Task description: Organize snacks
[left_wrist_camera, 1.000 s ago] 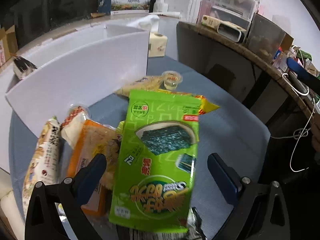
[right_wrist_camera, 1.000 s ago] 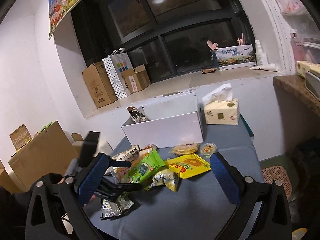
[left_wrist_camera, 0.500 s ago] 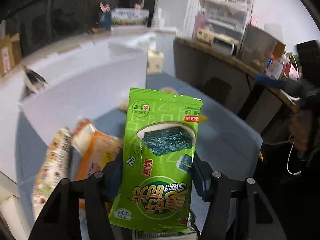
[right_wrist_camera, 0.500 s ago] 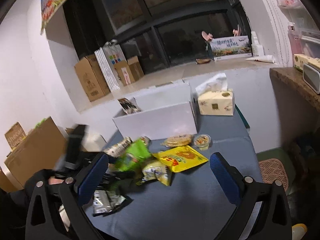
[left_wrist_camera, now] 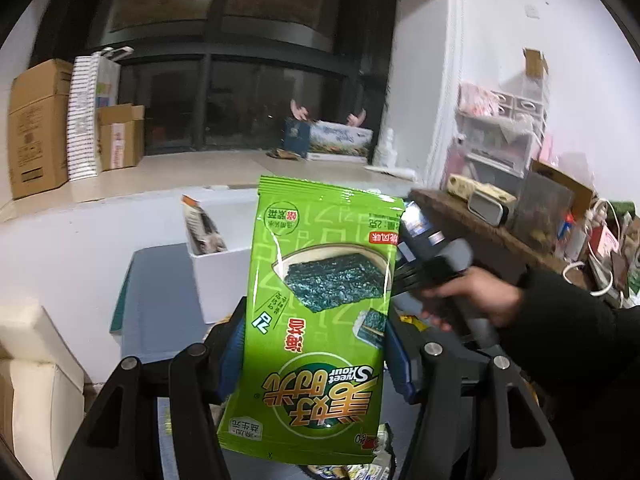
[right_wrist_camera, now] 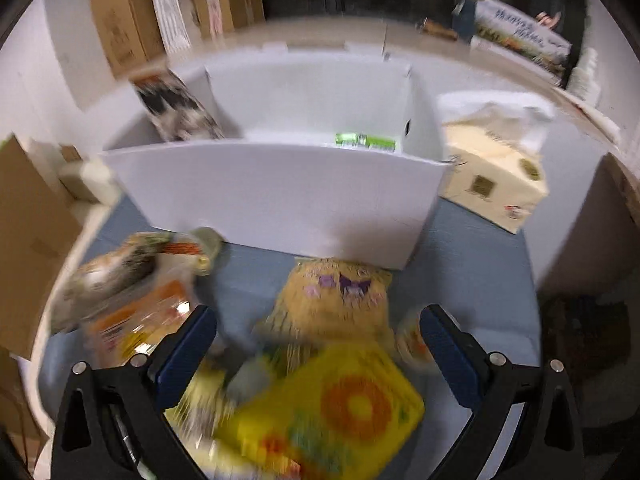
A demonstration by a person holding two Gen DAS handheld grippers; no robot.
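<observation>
My left gripper (left_wrist_camera: 316, 350) is shut on a green seaweed snack pack (left_wrist_camera: 320, 312) and holds it upright, lifted above the table. My right gripper (right_wrist_camera: 318, 350) is open and empty, low over a yellow snack bag (right_wrist_camera: 340, 408) and a pale yellow round pack (right_wrist_camera: 340, 300). The white box (right_wrist_camera: 280, 196) stands behind them, with a dark snack bag (right_wrist_camera: 176, 108) leaning in its left end and a green pack (right_wrist_camera: 366, 141) inside. The box also shows in the left wrist view (left_wrist_camera: 216, 276). The right wrist view is blurred.
An orange pack (right_wrist_camera: 140, 320) and other wrapped snacks (right_wrist_camera: 116, 276) lie at the left on the blue table (right_wrist_camera: 472, 272). A small cup (right_wrist_camera: 412, 344) sits by my right finger. A tissue box (right_wrist_camera: 496, 176) stands right of the white box. Cardboard boxes (left_wrist_camera: 38, 128) line the sill.
My left gripper has closed on the green pack and lifted it, tilting up toward the window. My right gripper has dropped down and forward over the yellow snacks.
</observation>
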